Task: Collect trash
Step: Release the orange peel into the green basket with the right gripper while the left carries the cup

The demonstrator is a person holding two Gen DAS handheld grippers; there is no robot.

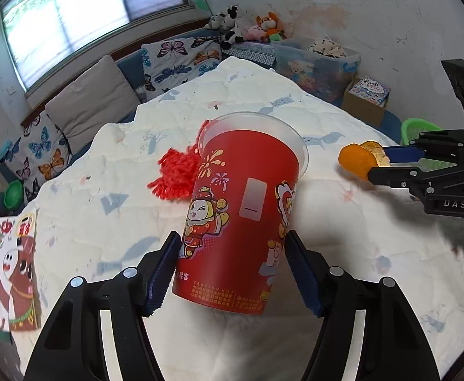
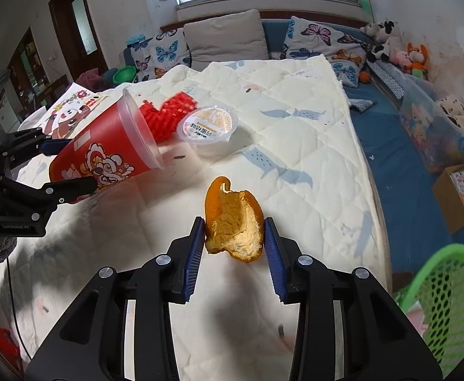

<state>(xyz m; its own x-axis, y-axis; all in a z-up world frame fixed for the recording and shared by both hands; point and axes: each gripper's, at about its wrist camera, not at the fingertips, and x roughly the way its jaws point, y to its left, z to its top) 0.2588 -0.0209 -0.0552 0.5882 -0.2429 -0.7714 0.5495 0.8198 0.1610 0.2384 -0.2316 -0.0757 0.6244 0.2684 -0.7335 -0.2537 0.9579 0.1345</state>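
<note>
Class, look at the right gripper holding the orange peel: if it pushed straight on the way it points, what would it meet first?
Probably the white quilt just beyond the orange peel in the right gripper; depth is uncertain.

Both wrist cameras are looking steeply down along their fingers, close over the quilt [image 1: 343,228]; each is catching the other's gripper, the red cup [image 2: 105,155] and the orange peel [image 1: 357,158].

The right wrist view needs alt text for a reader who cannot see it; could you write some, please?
The right gripper pinches an orange peel above a white quilt. Left, the other gripper holds a red cup.
</note>
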